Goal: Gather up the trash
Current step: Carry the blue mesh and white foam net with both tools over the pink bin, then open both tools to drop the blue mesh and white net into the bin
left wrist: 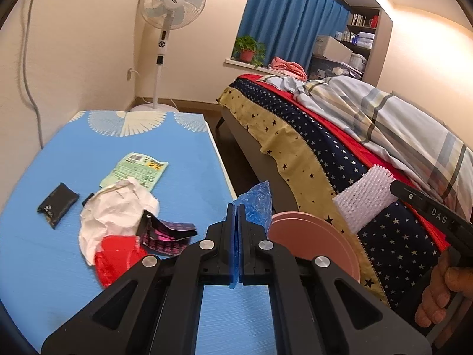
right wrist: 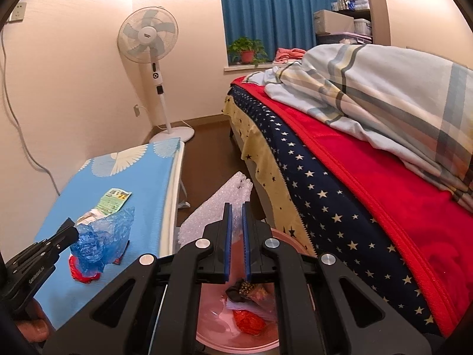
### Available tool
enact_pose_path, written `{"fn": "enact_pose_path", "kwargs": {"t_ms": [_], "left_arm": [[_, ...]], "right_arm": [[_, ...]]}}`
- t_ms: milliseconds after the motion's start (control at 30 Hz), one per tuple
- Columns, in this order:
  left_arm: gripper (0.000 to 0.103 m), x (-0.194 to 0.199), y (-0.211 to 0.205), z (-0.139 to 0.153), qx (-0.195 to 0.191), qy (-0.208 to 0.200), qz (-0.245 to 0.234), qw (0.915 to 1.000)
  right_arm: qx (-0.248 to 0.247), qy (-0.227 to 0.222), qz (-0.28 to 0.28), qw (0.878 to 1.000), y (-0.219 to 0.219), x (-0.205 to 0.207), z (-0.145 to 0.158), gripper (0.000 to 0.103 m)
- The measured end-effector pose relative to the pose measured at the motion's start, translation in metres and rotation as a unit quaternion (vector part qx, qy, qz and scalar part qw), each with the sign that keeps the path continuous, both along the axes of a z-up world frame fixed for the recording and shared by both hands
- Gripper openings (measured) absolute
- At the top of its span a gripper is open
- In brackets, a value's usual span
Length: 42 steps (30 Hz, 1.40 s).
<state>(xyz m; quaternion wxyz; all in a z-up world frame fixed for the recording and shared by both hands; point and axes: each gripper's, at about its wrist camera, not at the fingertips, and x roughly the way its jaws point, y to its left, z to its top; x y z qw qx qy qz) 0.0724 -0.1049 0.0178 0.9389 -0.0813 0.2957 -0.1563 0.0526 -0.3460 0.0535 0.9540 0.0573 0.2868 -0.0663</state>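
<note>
In the left wrist view my left gripper [left wrist: 236, 207] is shut on a crinkled blue plastic bag [left wrist: 257, 204], just left of the pink bin [left wrist: 307, 236]. My right gripper [right wrist: 236, 207] is shut on a white foam net [right wrist: 236, 188] and hangs over the pink bin [right wrist: 211, 313], which holds a red scrap [right wrist: 248, 322] and dark wrappers. On the blue table [left wrist: 44, 266] lie crumpled white paper [left wrist: 118, 207], red plastic [left wrist: 118, 254], a black-and-pink wrapper [left wrist: 165, 233], a green leaflet [left wrist: 136, 168] and a black pouch [left wrist: 57, 204].
A bed [right wrist: 340, 195] with a starry cover, red blanket and plaid quilt runs along the right, close to the bin. A standing fan [left wrist: 173, 6] is in the far corner. Dark floor [right wrist: 207, 153] shows between table and bed. A hand [left wrist: 440, 293] holds the right gripper's handle.
</note>
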Motion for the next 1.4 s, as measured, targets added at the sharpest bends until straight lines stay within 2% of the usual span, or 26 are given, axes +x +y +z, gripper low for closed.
{"fn": "enact_pose_path", "kwargs": {"t_ms": [367, 767, 1400], "left_arm": [[0.001, 0.008, -0.034, -0.012, 0.002, 0.011, -0.032, 0.9994], [0.001, 0.018, -0.072, -0.031, 0.006, 0.030, -0.069, 0.9971], [0.001, 0.024, -0.089, -0.048, 0.009, 0.048, -0.084, 0.9953]], "right_arm": [[-0.030, 0.003, -0.026, 0.999, -0.004, 0.001, -0.005, 0.007], [-0.035, 0.010, -0.060, 0.998, -0.017, 0.007, -0.009, 0.007], [-0.037, 0.017, -0.074, 0.996, -0.021, 0.010, -0.013, 0.008]]}}
